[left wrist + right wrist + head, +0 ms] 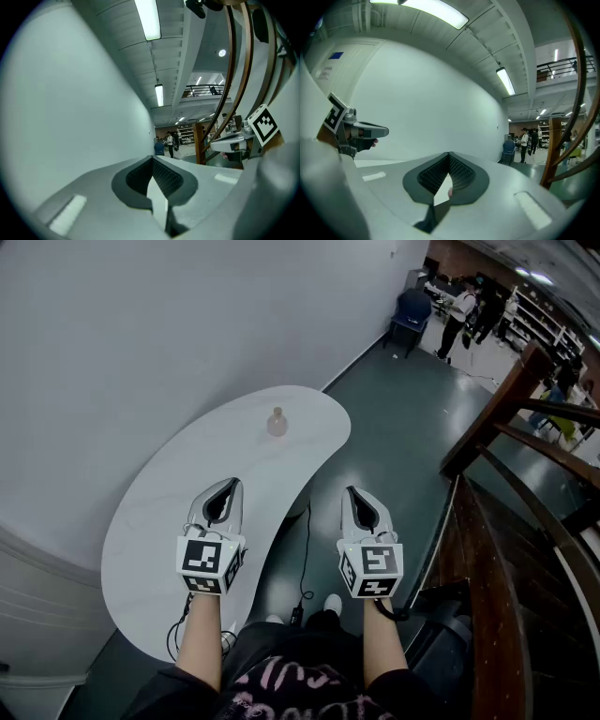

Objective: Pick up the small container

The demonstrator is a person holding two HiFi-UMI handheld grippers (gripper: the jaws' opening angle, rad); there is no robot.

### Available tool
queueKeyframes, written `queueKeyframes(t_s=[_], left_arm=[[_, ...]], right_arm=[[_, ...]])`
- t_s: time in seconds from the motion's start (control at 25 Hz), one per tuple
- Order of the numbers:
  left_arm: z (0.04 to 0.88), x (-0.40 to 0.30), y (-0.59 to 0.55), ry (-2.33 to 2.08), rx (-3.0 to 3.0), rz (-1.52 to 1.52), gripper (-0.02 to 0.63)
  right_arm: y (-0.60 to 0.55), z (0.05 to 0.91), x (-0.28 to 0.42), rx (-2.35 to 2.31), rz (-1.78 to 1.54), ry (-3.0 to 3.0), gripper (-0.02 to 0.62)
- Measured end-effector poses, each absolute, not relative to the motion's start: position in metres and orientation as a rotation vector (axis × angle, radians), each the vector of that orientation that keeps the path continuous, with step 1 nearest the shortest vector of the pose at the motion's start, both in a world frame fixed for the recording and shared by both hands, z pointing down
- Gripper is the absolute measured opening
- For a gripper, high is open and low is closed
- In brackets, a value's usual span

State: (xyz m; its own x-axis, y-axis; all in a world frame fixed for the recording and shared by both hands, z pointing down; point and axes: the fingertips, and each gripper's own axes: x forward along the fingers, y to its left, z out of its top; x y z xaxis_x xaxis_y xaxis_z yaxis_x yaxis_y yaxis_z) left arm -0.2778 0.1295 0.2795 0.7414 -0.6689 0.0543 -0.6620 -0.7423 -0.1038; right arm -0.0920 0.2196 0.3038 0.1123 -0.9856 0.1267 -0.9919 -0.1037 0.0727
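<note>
While a person is holding a tool in each hand, the small, pale, round-bodied container with a narrow neck [277, 422] is standing upright near the far end of the smooth white kidney-shaped bench [159, 521], well apart from both tools. The matte grey left gripper [229, 486] with its ribbed black pads [166, 178] is hovering over the bench's middle, jaws pressed together on nothing. The right gripper [354, 493] is hanging past the bench's right edge, over the dark floor [394, 427], likewise closed and empty.

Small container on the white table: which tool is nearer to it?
Left. The left tool hovers over the table, short of the small container; the right tool is off the table's edge, farther away.
</note>
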Motion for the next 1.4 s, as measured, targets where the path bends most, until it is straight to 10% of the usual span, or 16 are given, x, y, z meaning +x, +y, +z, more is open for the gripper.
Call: queueKeyframes(t_s=[1.4], left_arm=[[0.298,-0.272,0.131,1.039,-2.946,-0.121,0.0]], right_arm=[[0.228,0.303,-0.095,2.239,0.058,-1.954,0.011]])
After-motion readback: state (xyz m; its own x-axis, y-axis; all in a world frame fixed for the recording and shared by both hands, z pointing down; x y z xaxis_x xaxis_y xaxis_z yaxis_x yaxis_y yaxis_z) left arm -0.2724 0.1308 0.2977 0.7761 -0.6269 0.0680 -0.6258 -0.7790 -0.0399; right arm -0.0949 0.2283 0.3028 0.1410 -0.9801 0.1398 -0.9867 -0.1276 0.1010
